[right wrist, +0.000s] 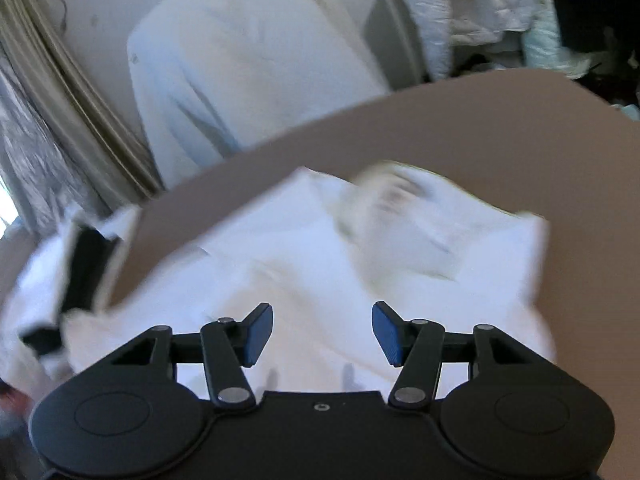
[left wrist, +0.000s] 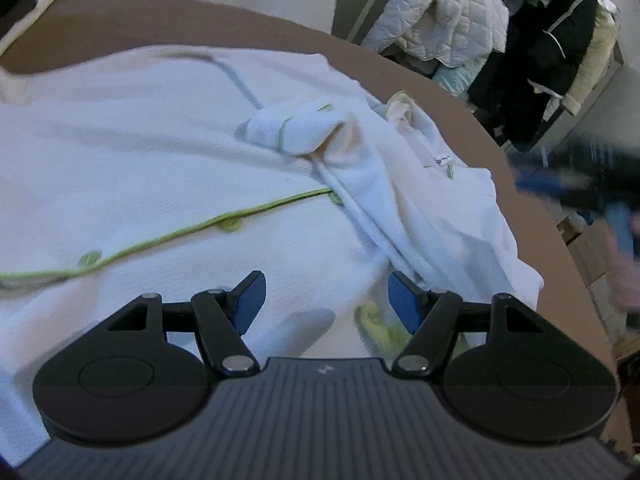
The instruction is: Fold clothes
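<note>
A white garment [left wrist: 160, 152] with green piping and green buttons lies spread on a brown table [left wrist: 440, 92]. One sleeve cuff [left wrist: 292, 130] is folded over onto the chest near the collar [left wrist: 404, 110]. My left gripper [left wrist: 326, 294] hovers open just above the cloth, holding nothing. In the right wrist view the same white garment [right wrist: 320, 264] shows blurred, and my right gripper [right wrist: 322, 330] stands open over it with nothing between its fingers. The right gripper [left wrist: 580, 188] also appears as a blurred dark and blue shape off the table's right edge.
A pile of jackets and clothes [left wrist: 500, 20] is heaped behind the table [right wrist: 480, 132]. A white cushion or mattress [right wrist: 248, 68] leans against the wall, with curtains [right wrist: 60, 100] to the left. A black-and-white object [right wrist: 80, 272] lies blurred on the table's left side.
</note>
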Demonstrator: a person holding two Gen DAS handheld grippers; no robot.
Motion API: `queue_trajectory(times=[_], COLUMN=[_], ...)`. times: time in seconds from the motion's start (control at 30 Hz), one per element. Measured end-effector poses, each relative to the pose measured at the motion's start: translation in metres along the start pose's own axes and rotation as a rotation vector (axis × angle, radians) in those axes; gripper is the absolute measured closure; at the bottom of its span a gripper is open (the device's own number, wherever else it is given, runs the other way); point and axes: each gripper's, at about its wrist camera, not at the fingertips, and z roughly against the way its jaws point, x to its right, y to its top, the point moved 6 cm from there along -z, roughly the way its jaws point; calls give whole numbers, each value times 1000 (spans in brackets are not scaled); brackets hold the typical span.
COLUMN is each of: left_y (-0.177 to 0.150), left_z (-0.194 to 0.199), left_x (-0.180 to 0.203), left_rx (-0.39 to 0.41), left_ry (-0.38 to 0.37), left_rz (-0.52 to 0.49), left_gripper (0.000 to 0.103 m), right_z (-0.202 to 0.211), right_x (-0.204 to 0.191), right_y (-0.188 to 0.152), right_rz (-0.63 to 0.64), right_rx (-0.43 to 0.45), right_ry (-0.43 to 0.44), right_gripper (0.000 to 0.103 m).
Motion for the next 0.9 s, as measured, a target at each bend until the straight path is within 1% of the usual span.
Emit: queue_trajectory(times=[0.07, 0.13, 0.2, 0.27, 0.33, 0.37, 0.47, 0.5, 0.53, 0.57, 0.6, 0.67, 0.73, 0.8, 0.9], left_y=[7, 15, 23, 30, 33, 33, 26, 25, 24, 24, 23, 15, 6, -7, -13], left_z=[-8, -17, -25, -34, -59, -73, -110, -112, -105, -93, -81, -58, -36, -29, -22], left_x=[15, 29, 44, 59, 78, 85, 82, 69, 56, 43, 30, 13, -5, -15, -14], left_rx=[5, 11, 16, 20, -8, -32, -132, -146, -129, -108, -87, -61, -36, -64, -84], left_ry=[4, 9, 13, 19, 64, 102, 281, 353, 367, 355, 345, 393, 439, 448, 501], left_rz=[-21, -42, -63, -84, -124, -151, -231, -199, -139, -67, 1, 59, 116, 131, 100], left_gripper=[36, 36, 31, 20, 20, 20, 20, 21, 24, 31, 33, 36, 36, 34, 36], right_z=[7, 4, -3, -7, -8, -11, -15, -14, -12, -10, -8, -5, 1, 11, 24], right_x=[28, 46, 51, 51, 45, 44, 43, 44, 44, 45, 46, 48, 45, 32, -5], right_y=[-26, -53, -74, -91, -100, -101, -106, -107, -108, -109, -111, -115, -116, -112, -108], right_rz=[29, 66, 117, 170, 227, 238, 267, 277, 291, 306, 329, 386, 430, 474, 532], right_rx=[-31, -96, -120, -122, -97, -97, -97, -95, -94, -95, -99, -106, -93, -50, 32], right_ry=[-32, -52, -73, -80, -96, -101, -107, -103, -97, -91, -86, -94, -123, -142, 5], right_gripper=[43, 43, 43, 43, 43, 43, 43, 43, 43, 43, 43, 43, 44, 44, 43])
